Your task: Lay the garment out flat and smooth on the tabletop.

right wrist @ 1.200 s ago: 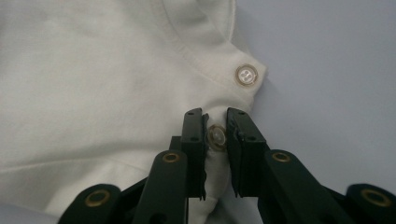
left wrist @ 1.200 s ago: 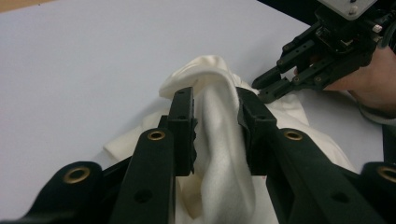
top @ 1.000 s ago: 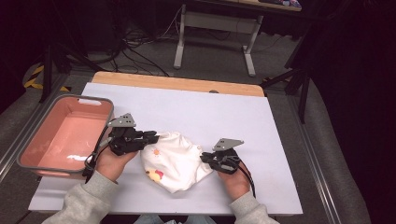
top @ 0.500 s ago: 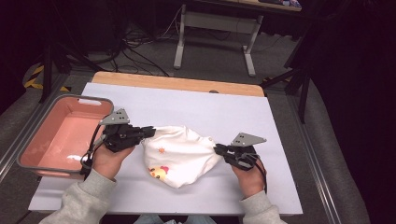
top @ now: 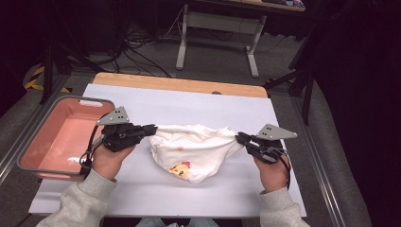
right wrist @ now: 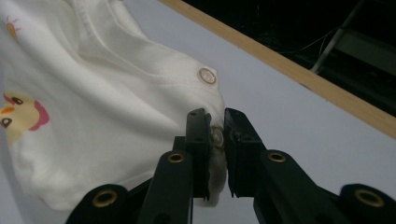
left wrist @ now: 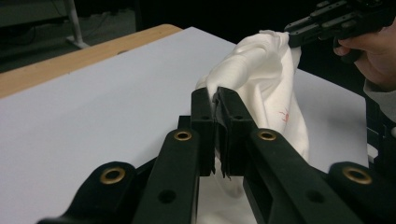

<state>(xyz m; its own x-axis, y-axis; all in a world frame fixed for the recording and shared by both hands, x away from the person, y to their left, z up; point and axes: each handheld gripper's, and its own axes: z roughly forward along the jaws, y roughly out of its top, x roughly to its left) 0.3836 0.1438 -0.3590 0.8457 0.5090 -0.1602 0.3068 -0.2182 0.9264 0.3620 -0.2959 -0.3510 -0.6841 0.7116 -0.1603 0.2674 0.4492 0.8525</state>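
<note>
A small white garment (top: 196, 150) with a yellow chick print (top: 180, 170) hangs stretched between the two grippers above the white table sheet (top: 189, 106). My left gripper (top: 152, 128) is shut on its left corner; in the left gripper view the cloth (left wrist: 261, 79) is pinched between the jaws of the left gripper (left wrist: 215, 100). My right gripper (top: 239, 137) is shut on the right corner. In the right gripper view the right gripper (right wrist: 215, 116) clamps the hem by a snap button (right wrist: 207, 75), with the chick print (right wrist: 18, 114) at the left.
A pink tray (top: 29, 152) sits at the table's left edge, beside my left hand. A wooden table edge (top: 179, 84) runs along the far side. Beyond it are metal stand legs (top: 215, 42) and cables on a dark floor.
The two grippers have moved apart, left going left and right going right. The bunched garment has been drawn out into a stretched span between them and lifted at its corners.
</note>
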